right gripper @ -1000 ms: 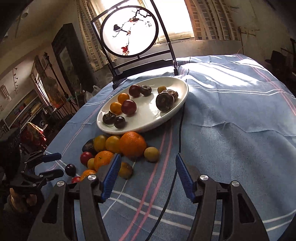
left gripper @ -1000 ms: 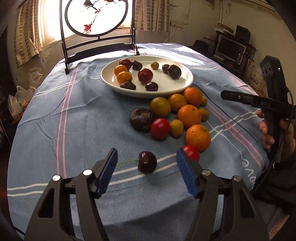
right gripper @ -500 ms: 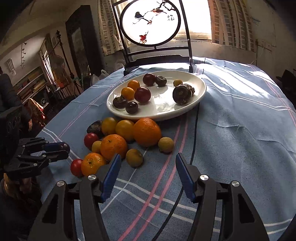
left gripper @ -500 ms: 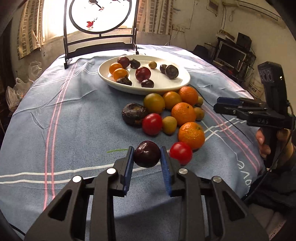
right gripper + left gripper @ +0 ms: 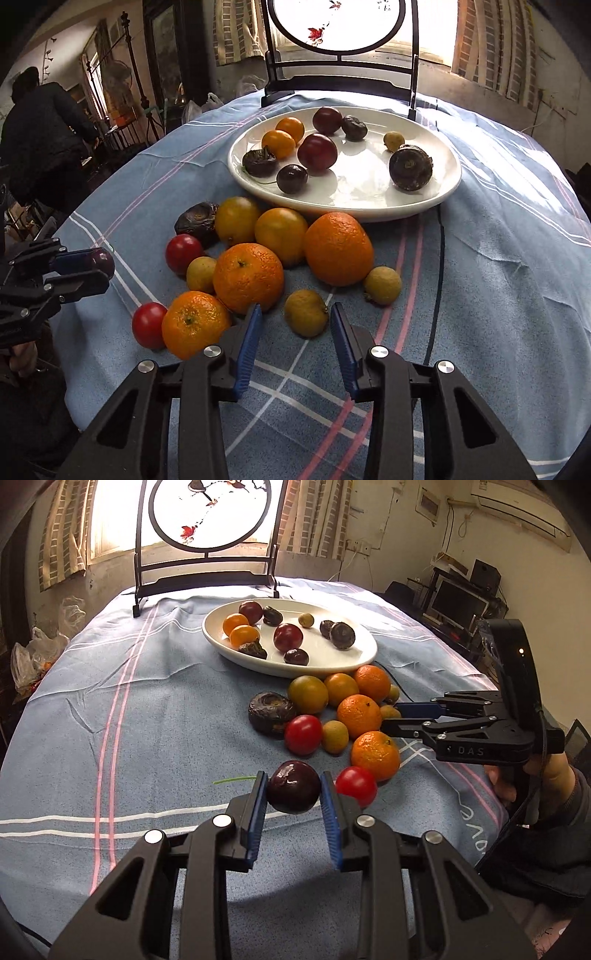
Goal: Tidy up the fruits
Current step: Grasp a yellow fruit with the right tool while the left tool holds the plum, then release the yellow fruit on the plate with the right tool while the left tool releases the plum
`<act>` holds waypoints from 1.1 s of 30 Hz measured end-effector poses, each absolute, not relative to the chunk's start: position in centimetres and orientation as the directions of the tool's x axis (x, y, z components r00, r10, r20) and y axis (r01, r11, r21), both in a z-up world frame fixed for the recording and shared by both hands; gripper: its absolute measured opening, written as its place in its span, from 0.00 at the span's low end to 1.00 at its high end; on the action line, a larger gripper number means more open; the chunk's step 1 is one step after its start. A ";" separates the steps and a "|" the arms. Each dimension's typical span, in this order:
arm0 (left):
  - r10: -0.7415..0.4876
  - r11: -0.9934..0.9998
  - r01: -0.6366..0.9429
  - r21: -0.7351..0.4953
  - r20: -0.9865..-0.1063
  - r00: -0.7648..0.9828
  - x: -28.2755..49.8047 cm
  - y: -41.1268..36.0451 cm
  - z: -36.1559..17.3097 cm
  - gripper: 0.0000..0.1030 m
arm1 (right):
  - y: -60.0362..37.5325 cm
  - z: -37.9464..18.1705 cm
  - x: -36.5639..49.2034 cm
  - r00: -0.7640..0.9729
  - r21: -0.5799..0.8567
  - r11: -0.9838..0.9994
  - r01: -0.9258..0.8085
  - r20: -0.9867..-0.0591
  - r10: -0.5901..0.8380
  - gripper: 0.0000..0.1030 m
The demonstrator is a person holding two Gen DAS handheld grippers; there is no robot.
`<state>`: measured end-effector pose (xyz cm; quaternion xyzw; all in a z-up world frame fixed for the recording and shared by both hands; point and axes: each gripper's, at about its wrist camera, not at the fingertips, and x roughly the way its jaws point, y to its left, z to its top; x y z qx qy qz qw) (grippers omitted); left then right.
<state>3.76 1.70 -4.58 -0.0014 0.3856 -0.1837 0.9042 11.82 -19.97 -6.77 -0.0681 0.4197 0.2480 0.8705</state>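
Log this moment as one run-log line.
left gripper: shut on dark cherry | right gripper: closing around small yellow fruit | plate: partly filled

Your table under its blue striped cloth (image 5: 155, 709)

On the cloth you have a white oval plate (image 5: 436, 199) near the far end, a dark-framed round screen (image 5: 207, 572) behind it, and a loose cluster of fruit just in front of the plate: three oranges (image 5: 338, 247), yellow-green citrus (image 5: 236, 219), two red tomatoes (image 5: 303, 734), small yellowish fruits (image 5: 306, 313) and a wrinkled dark fruit (image 5: 271, 712). A black cable (image 5: 439, 266) runs down beside them.

Lived-in home: curtains (image 5: 59, 531), cloth-covered table (image 5: 147, 709).
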 end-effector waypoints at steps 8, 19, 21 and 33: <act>-0.345 0.929 0.336 -0.153 -0.682 0.645 3.8 1.7 -3.8 0.27 | -22.9 -6.3 11.1 0.540 0.230 0.871 -0.434 -0.708 0.456 0.23; -0.430 0.897 0.378 -0.230 -0.653 0.623 12.3 -0.5 -0.3 0.27 | -24.7 0.0 15.5 0.630 0.270 0.873 -0.406 -0.609 0.481 0.23; -0.429 0.899 0.364 -0.245 -0.667 0.609 15.0 -1.2 -0.5 0.27 | -24.0 -0.2 17.6 0.629 0.268 0.879 -0.395 -0.618 0.471 0.23; -0.413 0.910 0.303 -0.283 -0.678 0.607 17.7 -0.7 -0.8 0.59 | -24.6 -2.0 18.7 0.654 0.316 0.881 -0.352 -0.591 0.473 0.54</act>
